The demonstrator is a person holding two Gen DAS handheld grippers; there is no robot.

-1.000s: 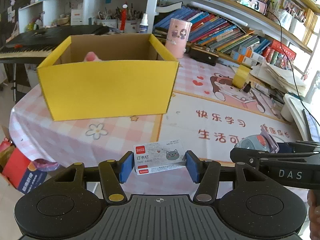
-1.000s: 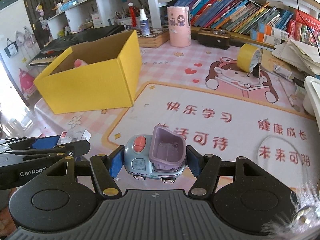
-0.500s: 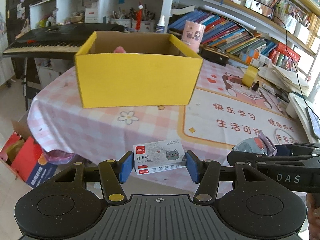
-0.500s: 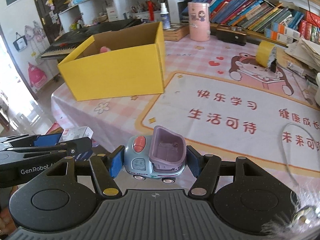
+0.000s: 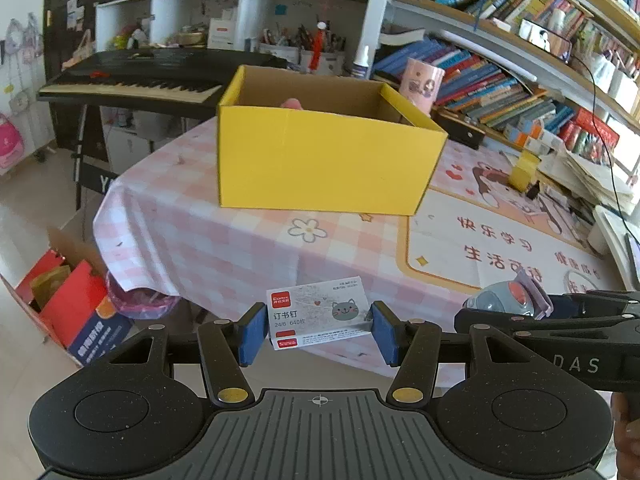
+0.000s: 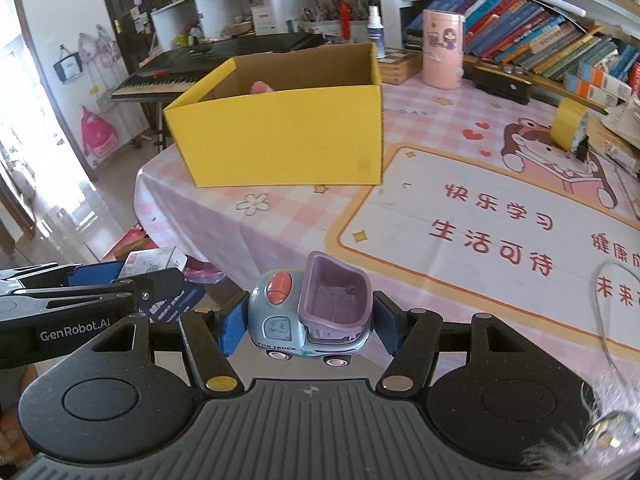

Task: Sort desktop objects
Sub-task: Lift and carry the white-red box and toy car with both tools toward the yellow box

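Observation:
My left gripper [image 5: 319, 330] is shut on a white staples box [image 5: 319, 312] with a cat drawing, held in the air off the table's near edge. My right gripper [image 6: 307, 326] is shut on a blue and purple toy truck [image 6: 310, 314], also held off the near edge. The open yellow cardboard box [image 5: 320, 160] stands on the pink checked tablecloth [image 5: 224, 252] ahead; a pink object [image 6: 261, 88] peeks over its rim. In the right wrist view the left gripper and staples box [image 6: 152, 261] show at the left. The truck [image 5: 506, 300] shows at the right of the left wrist view.
A pink cylinder [image 6: 443, 50], a yellow tape roll [image 6: 568, 124] and rows of books [image 5: 480, 92] stand at the table's back. A keyboard piano [image 5: 132, 84] stands left of the table. Red and blue boxes [image 5: 68, 308] lie on the floor below left.
Both grippers have pulled back and up from the table with their objects still held. The yellow box now looks farther away, and the table's near edge and floor have come into view.

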